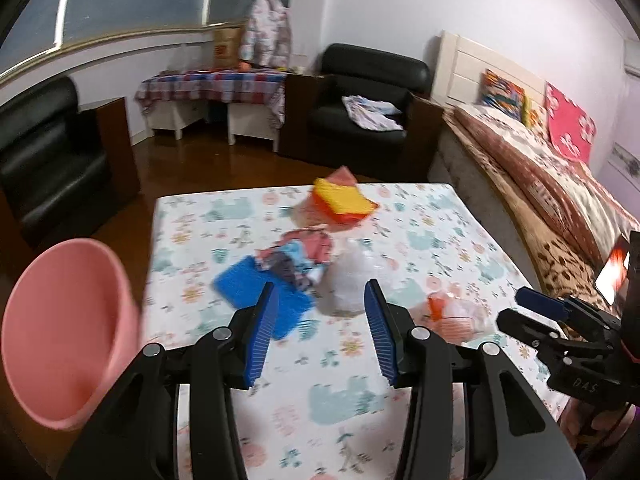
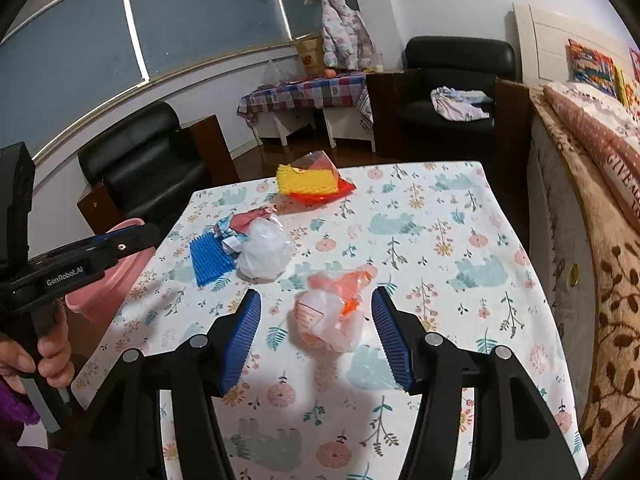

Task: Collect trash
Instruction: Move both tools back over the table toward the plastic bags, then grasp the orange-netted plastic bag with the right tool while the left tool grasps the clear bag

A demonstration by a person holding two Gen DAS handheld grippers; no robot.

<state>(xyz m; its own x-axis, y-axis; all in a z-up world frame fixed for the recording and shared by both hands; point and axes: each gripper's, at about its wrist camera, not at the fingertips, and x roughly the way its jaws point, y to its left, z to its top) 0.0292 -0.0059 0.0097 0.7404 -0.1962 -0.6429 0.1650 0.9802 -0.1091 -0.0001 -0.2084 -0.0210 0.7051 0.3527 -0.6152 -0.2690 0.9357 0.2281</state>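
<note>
Trash lies on a table with a floral cloth (image 2: 440, 216). A blue foam net (image 2: 210, 258), a crumpled colourful wrapper (image 2: 240, 224) and a white plastic bag (image 2: 266, 254) sit together. Farther back are a yellow foam net (image 2: 306, 179) on red plastic (image 2: 336, 192). An orange-and-clear plastic bag (image 2: 334, 312) lies nearest. My right gripper (image 2: 316, 308) is open above the table, with that bag between its fingers untouched. My left gripper (image 1: 320, 300) is open and empty, just short of the blue net (image 1: 260, 292) and white bag (image 1: 350, 280). A pink bin (image 1: 68, 332) stands at the table's left edge.
Black armchairs (image 2: 452, 92) stand behind and to the left of the table. A bed (image 2: 600, 200) with patterned blankets runs along the right. A small side table with a checked cloth (image 2: 304, 92) is against the far wall. A hand (image 2: 36, 352) holds the left gripper's handle.
</note>
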